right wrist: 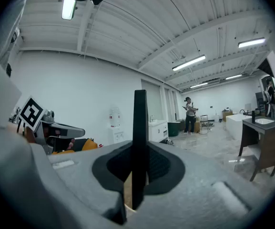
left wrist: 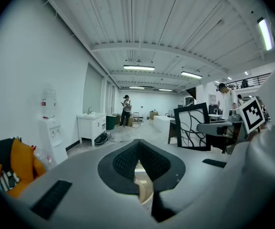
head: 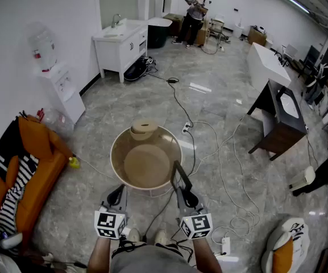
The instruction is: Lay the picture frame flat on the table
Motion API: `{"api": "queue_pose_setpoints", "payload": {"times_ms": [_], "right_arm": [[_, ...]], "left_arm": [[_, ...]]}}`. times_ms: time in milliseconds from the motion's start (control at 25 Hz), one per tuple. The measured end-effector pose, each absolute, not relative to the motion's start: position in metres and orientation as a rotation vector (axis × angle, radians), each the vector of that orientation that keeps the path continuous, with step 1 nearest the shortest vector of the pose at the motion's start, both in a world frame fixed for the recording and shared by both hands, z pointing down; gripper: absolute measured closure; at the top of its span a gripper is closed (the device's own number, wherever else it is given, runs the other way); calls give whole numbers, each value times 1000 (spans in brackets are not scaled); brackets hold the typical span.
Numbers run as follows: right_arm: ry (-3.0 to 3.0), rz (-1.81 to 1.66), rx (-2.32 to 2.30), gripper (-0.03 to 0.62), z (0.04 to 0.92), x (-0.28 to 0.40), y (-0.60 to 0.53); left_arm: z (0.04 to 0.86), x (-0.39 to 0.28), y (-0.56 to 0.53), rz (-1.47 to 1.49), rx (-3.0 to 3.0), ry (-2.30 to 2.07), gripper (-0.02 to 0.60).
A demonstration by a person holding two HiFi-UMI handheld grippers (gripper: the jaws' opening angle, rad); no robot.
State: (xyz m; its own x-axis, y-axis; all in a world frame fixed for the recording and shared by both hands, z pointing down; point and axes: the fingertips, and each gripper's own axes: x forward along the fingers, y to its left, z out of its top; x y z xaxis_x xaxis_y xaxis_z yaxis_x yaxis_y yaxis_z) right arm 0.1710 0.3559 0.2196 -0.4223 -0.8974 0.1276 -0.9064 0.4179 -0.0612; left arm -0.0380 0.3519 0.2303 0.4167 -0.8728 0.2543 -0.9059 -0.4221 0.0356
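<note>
A black picture frame [head: 179, 176] stands upright and edge-on over the near right rim of the round tan table [head: 118, 152]. My right gripper [head: 182, 191] is shut on its lower edge. In the right gripper view the frame [right wrist: 139, 128] is a thin dark bar clamped between the pads of the right gripper [right wrist: 138, 152]. The left gripper view shows the frame's face [left wrist: 193, 126], white with black branch lines. My left gripper [head: 117, 194] hovers at the table's near left rim, shut with nothing in it [left wrist: 138, 149].
A tan round object [head: 144, 128] sits at the table's far rim. An orange sofa with a striped cushion [head: 30, 172] is at the left. Cables [head: 212, 147] and a power strip [head: 226, 245] lie on the floor to the right. A person [head: 196, 13] stands far back.
</note>
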Motion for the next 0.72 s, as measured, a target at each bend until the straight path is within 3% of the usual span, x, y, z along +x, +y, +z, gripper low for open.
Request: {"api": "queue_pose_setpoints", "payload": {"times_ms": [720], "right_arm": [[-2573, 178, 1670, 560, 214, 84, 366]], "left_arm": [[231, -117, 348, 295, 2549, -1559, 565]]}}
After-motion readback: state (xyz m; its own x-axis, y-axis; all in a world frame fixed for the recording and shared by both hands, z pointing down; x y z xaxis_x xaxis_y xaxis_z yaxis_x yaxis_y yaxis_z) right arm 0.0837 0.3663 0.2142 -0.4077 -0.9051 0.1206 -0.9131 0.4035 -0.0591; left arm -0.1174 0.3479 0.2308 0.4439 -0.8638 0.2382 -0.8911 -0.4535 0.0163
